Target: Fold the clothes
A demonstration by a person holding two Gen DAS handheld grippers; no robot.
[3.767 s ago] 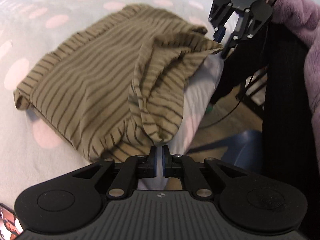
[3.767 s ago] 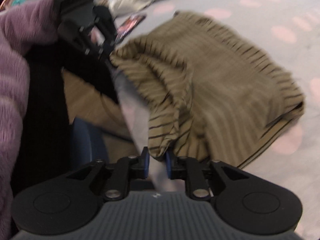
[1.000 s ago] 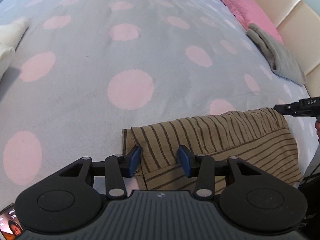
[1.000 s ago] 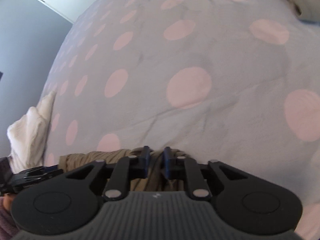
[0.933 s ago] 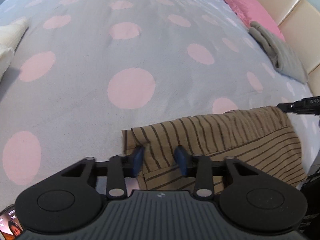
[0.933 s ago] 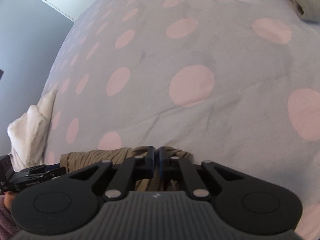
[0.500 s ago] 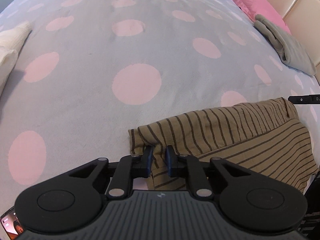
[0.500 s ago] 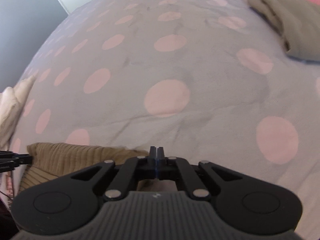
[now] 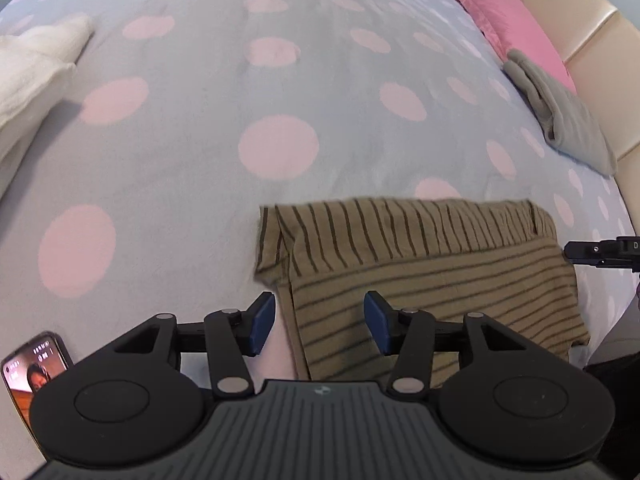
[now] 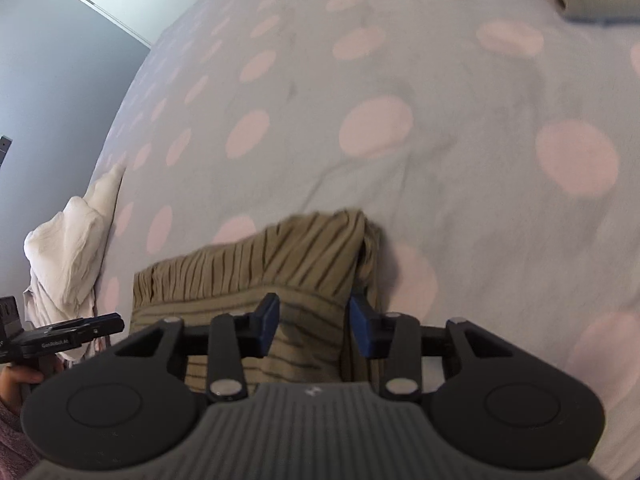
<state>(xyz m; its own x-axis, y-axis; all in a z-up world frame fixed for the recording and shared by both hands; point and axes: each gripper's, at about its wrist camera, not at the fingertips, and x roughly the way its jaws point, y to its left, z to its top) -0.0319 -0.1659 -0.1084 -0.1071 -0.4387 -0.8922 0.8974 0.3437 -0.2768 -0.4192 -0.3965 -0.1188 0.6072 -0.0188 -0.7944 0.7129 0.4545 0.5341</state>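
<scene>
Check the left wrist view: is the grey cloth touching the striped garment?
No, the grey cloth lies by the pink pillow, with bare bedspread before the striped garment.

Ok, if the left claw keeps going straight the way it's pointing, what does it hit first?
Most likely the folded striped garment: the left claw, jaws opening and gripping nothing, points down at its near left edge. Depth is unclear, so one pad could land on the dotted bedspread beside it.
</scene>
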